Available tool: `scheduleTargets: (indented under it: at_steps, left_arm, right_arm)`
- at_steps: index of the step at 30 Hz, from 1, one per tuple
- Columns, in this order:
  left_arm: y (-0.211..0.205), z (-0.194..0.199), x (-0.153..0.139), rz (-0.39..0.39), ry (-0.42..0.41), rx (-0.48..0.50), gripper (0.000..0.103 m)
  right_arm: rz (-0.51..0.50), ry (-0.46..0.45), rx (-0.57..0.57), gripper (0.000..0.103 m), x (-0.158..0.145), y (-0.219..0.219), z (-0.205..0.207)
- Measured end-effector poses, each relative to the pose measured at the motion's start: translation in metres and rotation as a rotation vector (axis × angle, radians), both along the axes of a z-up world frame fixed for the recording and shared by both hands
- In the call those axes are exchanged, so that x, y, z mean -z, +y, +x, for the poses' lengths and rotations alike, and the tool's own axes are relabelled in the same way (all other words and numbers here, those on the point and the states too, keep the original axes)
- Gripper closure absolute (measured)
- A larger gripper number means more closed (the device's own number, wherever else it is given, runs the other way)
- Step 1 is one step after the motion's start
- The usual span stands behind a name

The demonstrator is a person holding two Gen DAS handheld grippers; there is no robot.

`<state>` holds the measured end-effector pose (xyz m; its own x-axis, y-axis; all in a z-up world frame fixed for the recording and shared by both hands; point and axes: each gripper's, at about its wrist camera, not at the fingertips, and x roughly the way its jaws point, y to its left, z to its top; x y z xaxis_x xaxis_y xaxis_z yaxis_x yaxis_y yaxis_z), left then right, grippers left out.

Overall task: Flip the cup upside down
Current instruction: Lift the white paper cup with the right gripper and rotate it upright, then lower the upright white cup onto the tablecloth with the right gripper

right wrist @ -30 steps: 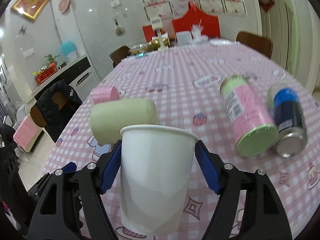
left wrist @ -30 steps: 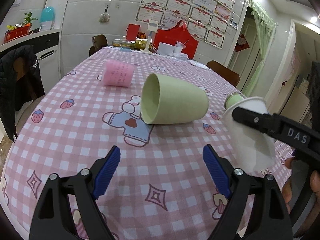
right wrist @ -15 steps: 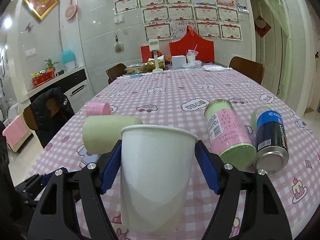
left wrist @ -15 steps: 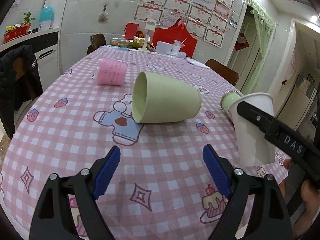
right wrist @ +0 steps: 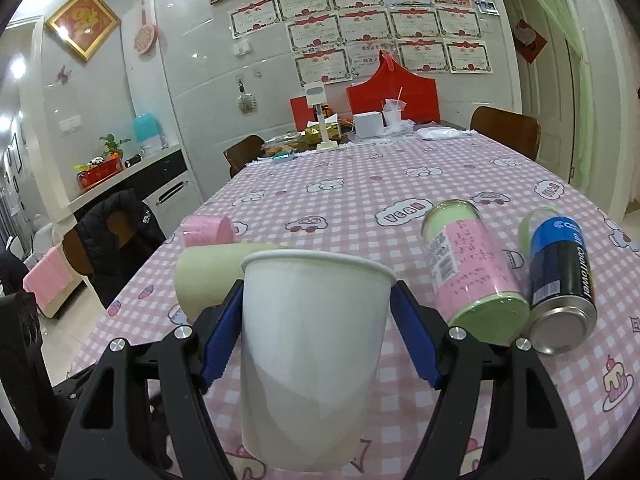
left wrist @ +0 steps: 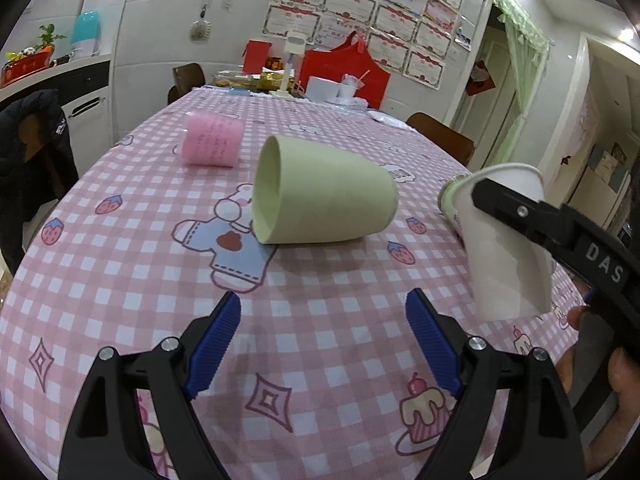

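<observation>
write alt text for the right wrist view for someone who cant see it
The right gripper grips a white paper cup upright, mouth up, above a pink checked tablecloth. Behind it a pale green cup lies on its side; a pink-labelled canister and a blue and black can lie to the right.

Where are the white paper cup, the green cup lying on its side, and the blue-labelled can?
white paper cup [right wrist: 312, 344], right wrist view, middle of its side wall
green cup [left wrist: 332, 196], left wrist view, middle of its outer wall
blue-labelled can [right wrist: 560, 264], right wrist view, on its label
</observation>
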<state>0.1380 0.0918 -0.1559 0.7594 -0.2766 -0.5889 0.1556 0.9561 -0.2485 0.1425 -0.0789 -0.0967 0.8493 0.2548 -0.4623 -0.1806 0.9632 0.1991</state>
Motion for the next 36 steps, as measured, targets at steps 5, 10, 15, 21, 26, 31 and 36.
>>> scheduleTargets:
  at_steps: [5, 10, 15, 21, 26, 31, 36]
  left_arm:
    - [0.001, 0.001, 0.001, 0.009, 0.003, -0.017, 0.02]
    - [0.003, 0.001, 0.0, 0.019, 0.003, -0.028, 0.02]
    - [0.004, 0.0, -0.003, 0.019, -0.006, -0.029, 0.02]
    - [0.0, 0.001, -0.003, -0.011, -0.007, 0.001, 0.02]
    - [-0.001, 0.0, -0.003, -0.009, -0.014, -0.007, 0.02]
    - [0.0, 0.0, -0.003, 0.01, -0.012, -0.025, 0.02]
    - [-0.001, -0.005, -0.006, 0.038, -0.021, -0.038, 0.02]
  right_arm:
    - [0.02, 0.024, -0.012, 0.033, 0.007, 0.003, 0.005]
    - [0.024, 0.015, -0.024, 0.033, 0.009, 0.003, 0.005]
    - [0.031, -0.023, -0.035, 0.034, 0.007, 0.002, 0.004]
    - [0.016, -0.052, -0.031, 0.034, 0.007, 0.0, -0.003]
    - [-0.005, -0.103, -0.032, 0.034, 0.004, 0.001, -0.012]
    - [-0.057, -0.106, -0.013, 0.034, 0.009, 0.0, -0.019]
    - [-0.083, -0.099, 0.016, 0.034, 0.008, -0.005, -0.023]
